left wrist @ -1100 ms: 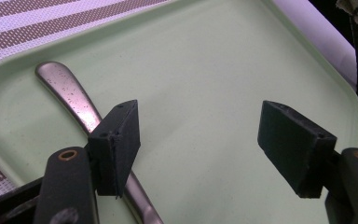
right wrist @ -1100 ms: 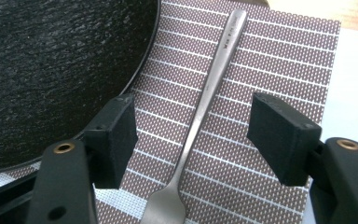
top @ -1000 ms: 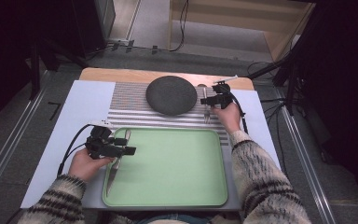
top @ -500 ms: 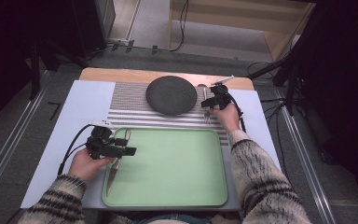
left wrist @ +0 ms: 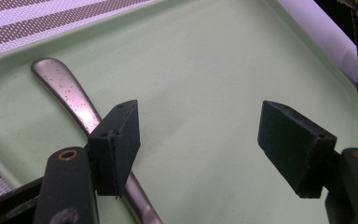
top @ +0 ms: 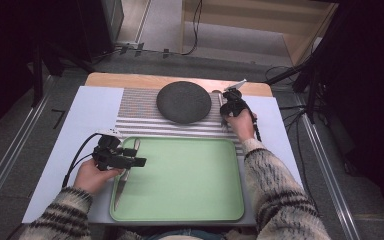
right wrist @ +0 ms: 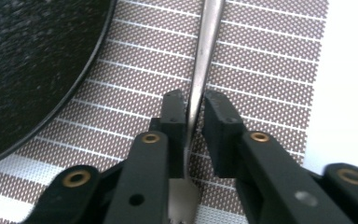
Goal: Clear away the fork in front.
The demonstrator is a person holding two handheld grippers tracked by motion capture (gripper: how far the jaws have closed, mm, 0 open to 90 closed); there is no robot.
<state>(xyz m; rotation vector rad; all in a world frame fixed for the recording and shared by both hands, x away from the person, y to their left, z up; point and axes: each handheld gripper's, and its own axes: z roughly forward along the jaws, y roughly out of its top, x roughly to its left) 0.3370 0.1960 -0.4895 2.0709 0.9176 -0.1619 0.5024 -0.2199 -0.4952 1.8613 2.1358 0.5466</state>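
right tongs (right wrist: pixel 193 114) nudged nearer plate (top: pixel 184 102), gripping fork (right wrist: pixel 204 51) | left tongs (left wrist: pixel 200 140) released over knife (left wrist: pixel 70 95)

Left claw (left wrist: pixel 198 144) spread wide; right claw (right wrist: pixel 194 116) — nearly closed.

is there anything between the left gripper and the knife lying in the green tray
Nothing visible. The left gripper hangs open just over the tray, and the knife lies bare on the tray floor, passing under one jaw, with nothing on or around its handle.

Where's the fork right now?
In the high view the fork lies on the striped placemat, just right of the dark plate, with the right tongs around its handle.
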